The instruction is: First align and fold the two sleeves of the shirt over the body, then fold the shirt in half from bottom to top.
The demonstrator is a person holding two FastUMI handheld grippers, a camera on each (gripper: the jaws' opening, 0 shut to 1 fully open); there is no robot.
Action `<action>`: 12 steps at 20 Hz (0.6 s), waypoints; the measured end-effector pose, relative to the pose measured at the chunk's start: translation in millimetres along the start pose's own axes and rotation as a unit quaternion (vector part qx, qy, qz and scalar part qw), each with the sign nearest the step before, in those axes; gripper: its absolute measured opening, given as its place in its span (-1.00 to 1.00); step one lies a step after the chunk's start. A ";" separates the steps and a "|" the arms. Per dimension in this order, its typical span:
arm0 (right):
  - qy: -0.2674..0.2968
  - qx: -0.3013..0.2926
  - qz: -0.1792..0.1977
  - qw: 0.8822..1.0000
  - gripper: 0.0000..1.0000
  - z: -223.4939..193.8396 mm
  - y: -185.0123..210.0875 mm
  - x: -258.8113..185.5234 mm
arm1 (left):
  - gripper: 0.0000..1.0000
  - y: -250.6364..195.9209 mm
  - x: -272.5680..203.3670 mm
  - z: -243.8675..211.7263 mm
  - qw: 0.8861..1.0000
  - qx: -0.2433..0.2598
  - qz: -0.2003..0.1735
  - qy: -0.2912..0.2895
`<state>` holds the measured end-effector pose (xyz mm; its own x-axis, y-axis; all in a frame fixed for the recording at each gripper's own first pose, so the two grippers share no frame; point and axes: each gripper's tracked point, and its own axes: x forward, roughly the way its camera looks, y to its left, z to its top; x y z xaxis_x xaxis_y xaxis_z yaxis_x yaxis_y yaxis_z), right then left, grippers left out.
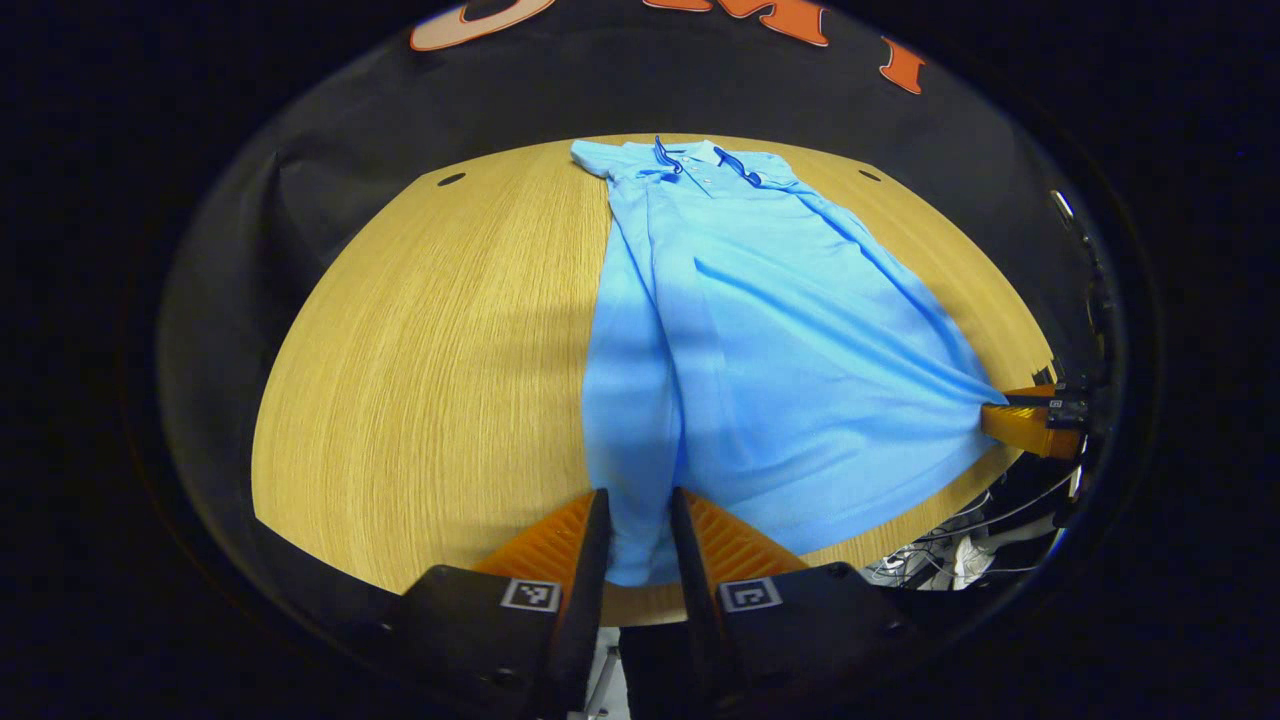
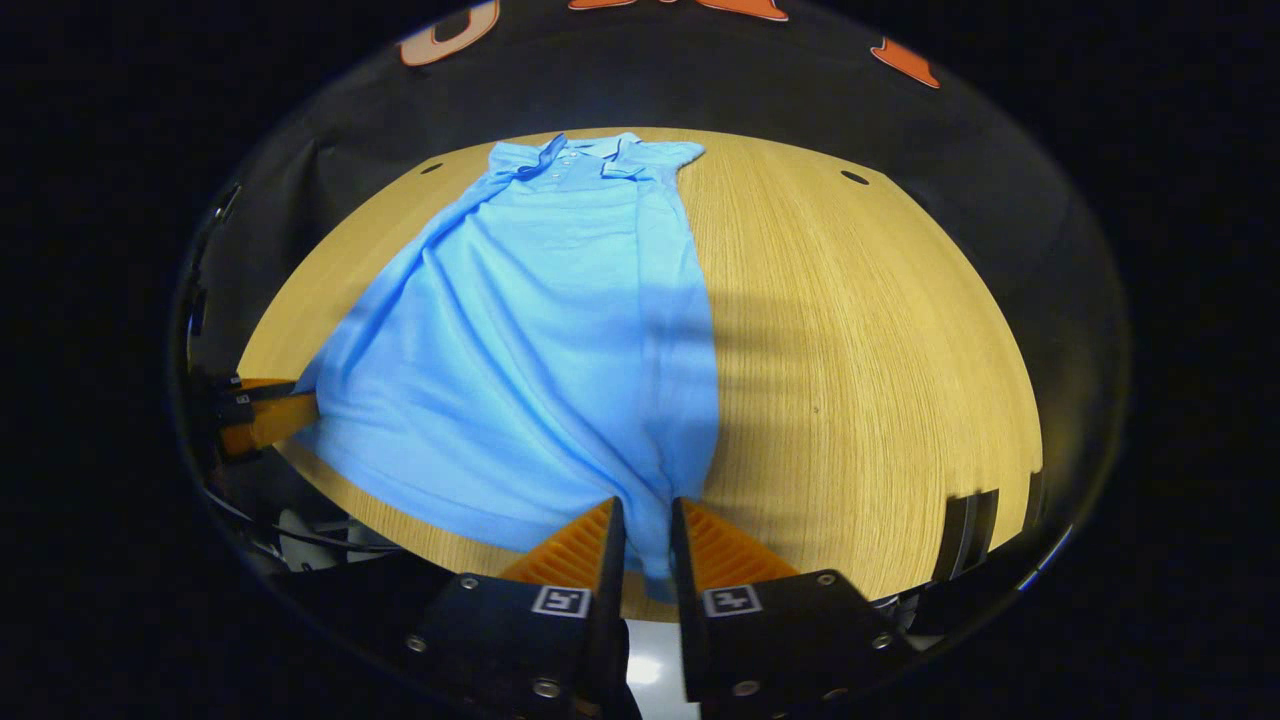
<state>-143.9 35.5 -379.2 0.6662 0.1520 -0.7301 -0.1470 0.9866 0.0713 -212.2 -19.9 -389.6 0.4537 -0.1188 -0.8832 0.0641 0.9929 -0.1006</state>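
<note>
A light blue polo shirt (image 1: pixel 760 330) lies lengthwise on the wooden table (image 1: pixel 430 350), collar at the far end, both sleeves folded in over the body. My left gripper (image 1: pixel 640 530) is shut on the shirt's bottom hem at its left corner, the cloth pinched between the fingers. My right gripper (image 2: pixel 647 540) is shut on the hem's other corner of the shirt (image 2: pixel 540 330). In the left gripper view the right gripper (image 1: pixel 1030 420) pulls the hem taut at the table's right edge. In the right gripper view the left gripper (image 2: pixel 265 415) shows at the left edge, holding the cloth.
The round wooden table (image 2: pixel 880 350) has small dark holes (image 2: pixel 855 177) near its far corners. Black cloth walls surround it. Cables and white items (image 1: pixel 950 555) lie below the table's near edge.
</note>
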 end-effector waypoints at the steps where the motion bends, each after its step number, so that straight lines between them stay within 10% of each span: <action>1: 0.009 0.011 0.001 1.000 -0.65 0.8 -0.8 2.0 | -0.47 0.3 -0.8 1.2 1.000 -0.007 0.004 0.006; 5: 0.027 0.071 0.048 0.996 -0.94 5.9 11.3 2.3 | -0.84 -2.5 -5.8 4.9 0.999 -0.031 0.000 0.020; 12: -0.012 0.115 0.084 0.990 -0.98 53.8 12.3 -12.1 | -0.86 0.5 -23.7 53.1 0.999 -0.037 -0.020 -0.012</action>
<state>-114.5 49.0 -332.9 0.6645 0.3132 -0.6785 -0.0878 0.9344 0.3454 -175.7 -17.1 -344.4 0.4733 -0.1570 -0.8668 0.0165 0.9854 -0.1695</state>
